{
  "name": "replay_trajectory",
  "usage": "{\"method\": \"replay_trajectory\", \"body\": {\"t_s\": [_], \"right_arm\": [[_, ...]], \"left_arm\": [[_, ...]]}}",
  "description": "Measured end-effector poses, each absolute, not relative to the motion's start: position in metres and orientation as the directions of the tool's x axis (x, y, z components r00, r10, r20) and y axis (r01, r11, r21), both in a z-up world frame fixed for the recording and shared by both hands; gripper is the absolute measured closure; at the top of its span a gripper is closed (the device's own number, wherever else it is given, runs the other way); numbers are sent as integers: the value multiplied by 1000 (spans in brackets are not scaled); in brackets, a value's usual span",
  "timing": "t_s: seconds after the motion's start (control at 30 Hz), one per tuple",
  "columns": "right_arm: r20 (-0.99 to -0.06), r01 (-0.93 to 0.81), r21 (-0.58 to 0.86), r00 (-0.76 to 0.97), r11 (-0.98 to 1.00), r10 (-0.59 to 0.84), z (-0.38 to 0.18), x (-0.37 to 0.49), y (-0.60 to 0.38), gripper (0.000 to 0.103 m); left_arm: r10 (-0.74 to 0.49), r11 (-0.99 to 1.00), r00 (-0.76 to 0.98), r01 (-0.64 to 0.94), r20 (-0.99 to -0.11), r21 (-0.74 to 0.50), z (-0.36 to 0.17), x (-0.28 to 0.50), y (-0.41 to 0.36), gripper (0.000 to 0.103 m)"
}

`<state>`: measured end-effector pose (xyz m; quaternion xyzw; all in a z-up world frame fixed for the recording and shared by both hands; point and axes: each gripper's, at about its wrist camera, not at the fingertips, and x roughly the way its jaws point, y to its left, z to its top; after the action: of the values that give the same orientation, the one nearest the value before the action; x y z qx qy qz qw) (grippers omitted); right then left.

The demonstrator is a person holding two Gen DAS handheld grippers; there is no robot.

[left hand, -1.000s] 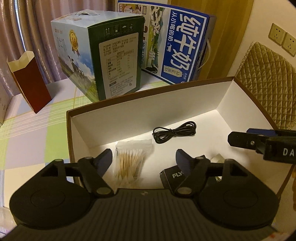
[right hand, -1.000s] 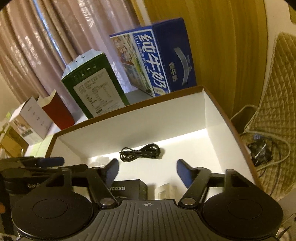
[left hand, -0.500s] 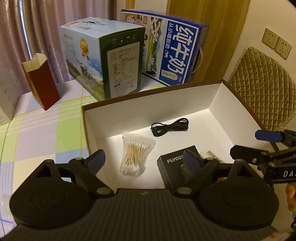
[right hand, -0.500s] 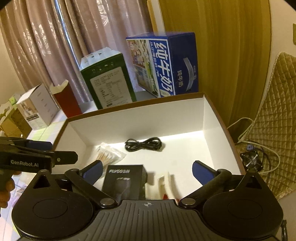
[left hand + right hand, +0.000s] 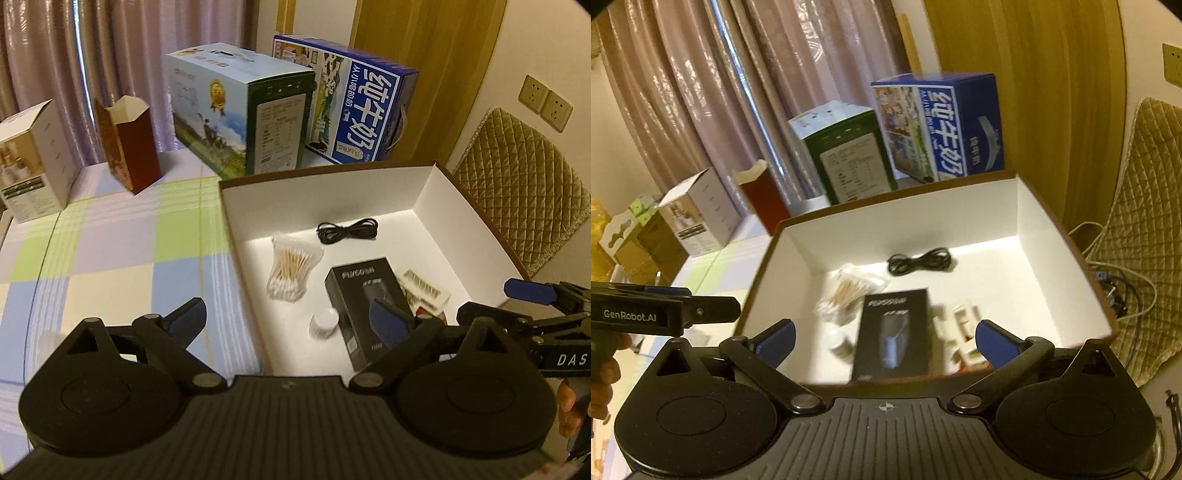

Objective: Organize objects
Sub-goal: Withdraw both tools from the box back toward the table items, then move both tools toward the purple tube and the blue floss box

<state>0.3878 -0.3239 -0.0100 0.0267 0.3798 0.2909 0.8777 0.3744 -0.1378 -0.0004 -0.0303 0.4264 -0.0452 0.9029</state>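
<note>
White-lined cardboard box holds small items.

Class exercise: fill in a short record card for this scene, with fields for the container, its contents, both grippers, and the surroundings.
container: open white-lined box on checked tablecloth
contents: black cable, cotton swabs, black carton, small white jar
left gripper: open, empty
right gripper: open, empty
behind box: green carton, blue milk carton
</note>
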Motion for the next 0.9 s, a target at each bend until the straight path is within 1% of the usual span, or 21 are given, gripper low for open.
{"method": "replay_trajectory", "body": {"t_s": [0.37, 0.9], "right_arm": [[-669, -522, 275, 500, 808, 550, -11, 328, -303, 2], [-716, -533, 311, 413, 787, 563, -32, 253, -250, 2]], "left_arm": [[-110, 993, 615, 27, -781, -118, -5, 312, -109, 10], [-58, 995, 573, -30, -817, -92, -20, 234, -43, 10]]}}
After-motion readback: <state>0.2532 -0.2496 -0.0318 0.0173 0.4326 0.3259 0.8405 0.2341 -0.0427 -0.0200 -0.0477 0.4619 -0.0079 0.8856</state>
